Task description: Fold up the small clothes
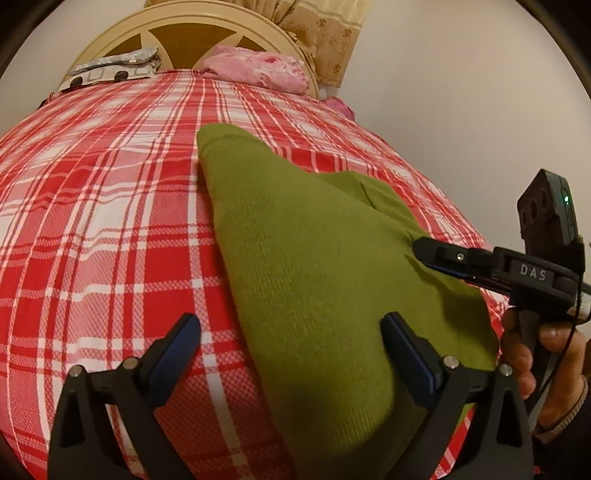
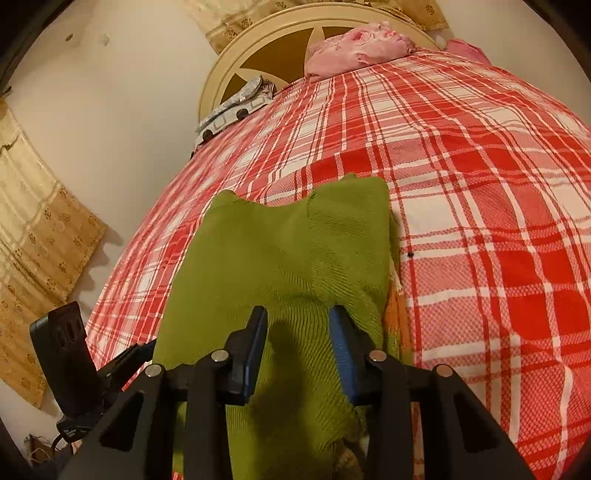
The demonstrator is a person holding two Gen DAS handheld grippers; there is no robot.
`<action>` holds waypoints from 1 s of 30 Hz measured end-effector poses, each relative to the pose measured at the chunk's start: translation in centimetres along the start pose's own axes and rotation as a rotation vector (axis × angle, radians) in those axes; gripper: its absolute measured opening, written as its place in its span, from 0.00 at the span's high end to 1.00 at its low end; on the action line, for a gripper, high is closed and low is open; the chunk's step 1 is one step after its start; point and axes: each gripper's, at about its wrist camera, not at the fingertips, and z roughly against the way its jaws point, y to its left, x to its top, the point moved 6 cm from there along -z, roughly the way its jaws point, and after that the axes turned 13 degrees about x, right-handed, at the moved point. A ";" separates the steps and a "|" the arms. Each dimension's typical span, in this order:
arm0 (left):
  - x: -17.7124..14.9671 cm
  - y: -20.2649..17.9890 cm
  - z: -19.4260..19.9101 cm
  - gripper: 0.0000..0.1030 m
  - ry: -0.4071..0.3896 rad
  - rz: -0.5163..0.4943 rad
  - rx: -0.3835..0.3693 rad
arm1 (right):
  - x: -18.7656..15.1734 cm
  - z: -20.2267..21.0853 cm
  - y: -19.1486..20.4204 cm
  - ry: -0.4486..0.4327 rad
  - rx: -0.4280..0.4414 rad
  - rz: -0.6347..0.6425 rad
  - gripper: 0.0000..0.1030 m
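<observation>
Just ahead of our right gripper (image 2: 297, 332), half-open jaws are straddling the green garment (image 2: 280, 251) without pinching it on the plaid bedspread (image 2: 480, 184). Our left gripper (image 1: 290, 349) is hovering wide open over the garment's near edge, holding nothing. We are judging ourselves mid-fold; next we need a fresh grip on an edge.

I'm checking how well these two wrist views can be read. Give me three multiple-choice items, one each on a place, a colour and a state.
1. Where does the green knit garment lie?
A. on the plaid bedspread
B. on the floor
C. on the headboard

2. What colour is the bundle by the headboard?
A. blue
B. pink
C. black

3. How do the left gripper jaws stand?
A. clamped on cloth
B. shut and empty
C. wide open

Answers: 1 A, red checks surround the garment; 2 B, it shows pink in both views; 3 C, a wide gap separates its fingers.
</observation>
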 end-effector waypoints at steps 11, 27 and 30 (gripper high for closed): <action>-0.6 0.1 -0.3 0.00 0.020 0.022 -0.011 | 1.9 1.1 3.1 -0.025 -0.158 0.187 0.64; -0.6 -0.3 -0.4 0.00 0.014 0.005 0.001 | 5.5 -1.5 -0.5 0.012 -0.358 0.219 0.95; -0.6 -0.2 -0.4 0.00 0.015 0.006 -0.002 | 4.7 -3.5 -2.9 0.116 -0.368 0.168 0.95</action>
